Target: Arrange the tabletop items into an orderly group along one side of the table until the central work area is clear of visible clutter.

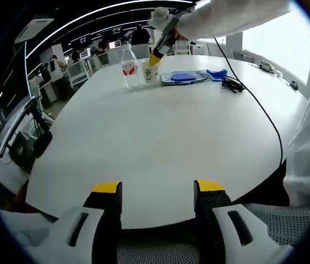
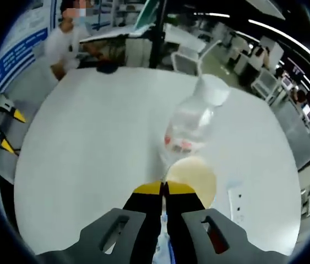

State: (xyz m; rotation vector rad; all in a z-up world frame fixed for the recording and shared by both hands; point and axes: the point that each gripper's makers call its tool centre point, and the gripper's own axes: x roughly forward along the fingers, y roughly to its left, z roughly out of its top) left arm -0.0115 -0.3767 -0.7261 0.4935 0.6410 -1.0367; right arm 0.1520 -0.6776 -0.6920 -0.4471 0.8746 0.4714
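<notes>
At the white table's [image 1: 160, 132] far edge stand one clear water bottle [image 1: 129, 67] and one paper cup [image 1: 151, 71], its rim pinched by the right gripper [image 2: 164, 188], beside a blue lid [image 1: 183, 77], while the left gripper [image 1: 158, 187] hangs released.

An open-plan office: rows of desks [image 1: 80, 69] with monitors [image 1: 84, 53], ceiling strip lights [image 1: 88, 16].

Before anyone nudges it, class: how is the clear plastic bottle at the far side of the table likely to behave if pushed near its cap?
The clear plastic bottle stands tall and narrow, so a high push would probably tip it. It looks nearly empty, so it is likely light and quick to slide on the smooth white table. Once down, its round body would probably roll, perhaps against the paper cup beside it.
</notes>
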